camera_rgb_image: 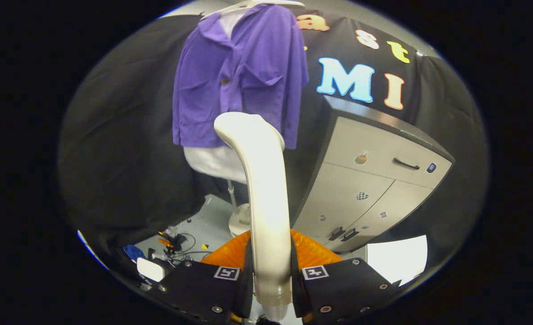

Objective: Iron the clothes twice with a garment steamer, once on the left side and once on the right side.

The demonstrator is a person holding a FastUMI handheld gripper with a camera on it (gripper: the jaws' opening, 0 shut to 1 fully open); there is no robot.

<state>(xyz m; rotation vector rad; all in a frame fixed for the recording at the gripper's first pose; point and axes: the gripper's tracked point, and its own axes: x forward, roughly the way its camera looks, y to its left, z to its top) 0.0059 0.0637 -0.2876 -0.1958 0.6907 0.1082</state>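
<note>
White steamer (pixel 266 198) is standing upright, both gripper (pixel 270 280) fingers pressing its handle. Purple shirt (pixel 241 74) (on a mannequin) is hanging beyond.

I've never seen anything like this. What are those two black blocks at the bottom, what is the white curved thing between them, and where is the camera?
The camera rides on a hand-held gripper and looks forward along its two fingers, the black blocks you noticed. A person carries this tool; there is no robot arm. The fisheye lens bends everything into a round picture.

Both fingers press on the white curved thing, a garment steamer, whose head rises toward the clothes. Beyond it a purple shirt hangs over a white dress form on a stand. Beside that stands a grey cabinet with drawers. Just under the fingers is something orange; I cannot tell what. On the floor near the stand lie cables and small bits.
</note>
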